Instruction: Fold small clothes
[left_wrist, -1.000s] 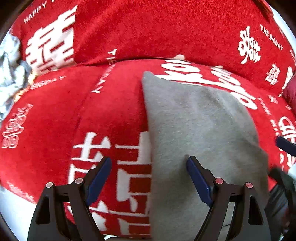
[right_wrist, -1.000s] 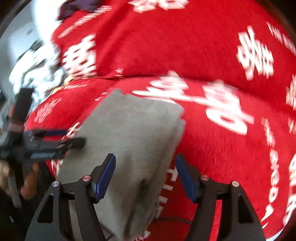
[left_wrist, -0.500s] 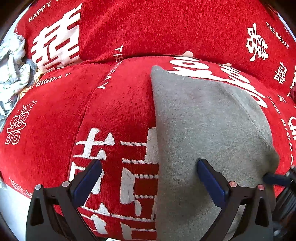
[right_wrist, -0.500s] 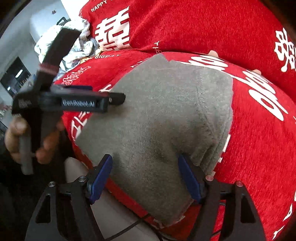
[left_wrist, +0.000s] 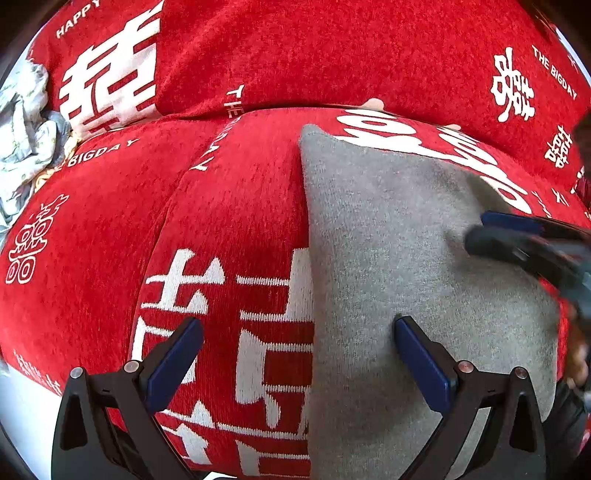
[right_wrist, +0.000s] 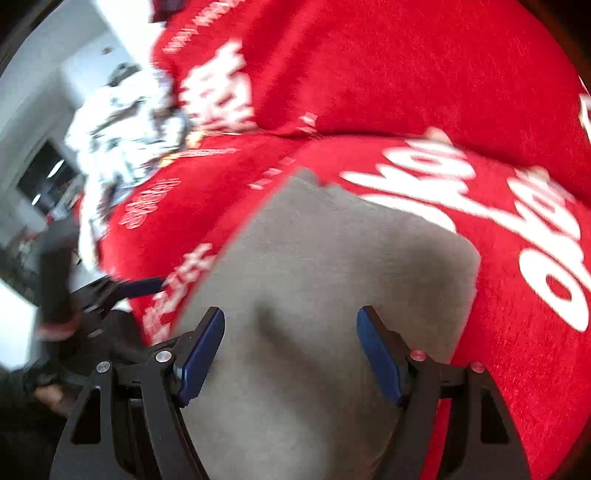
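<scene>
Light: bright, even daylight.
Left wrist view: sharp; right claw (left_wrist: 517, 240) smeared.
Right wrist view: motion-blurred throughout; soft shadow on grey cloth (right_wrist: 295, 288).
Edges: fisheye bending, dark corners.

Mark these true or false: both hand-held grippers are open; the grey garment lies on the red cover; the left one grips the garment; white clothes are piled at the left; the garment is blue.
1. Both the left hand-held gripper and the right hand-held gripper are open. True.
2. The grey garment lies on the red cover. True.
3. The left one grips the garment. False: its jaws are spread, holding nothing.
4. White clothes are piled at the left. True.
5. The garment is blue. False: grey.
</scene>
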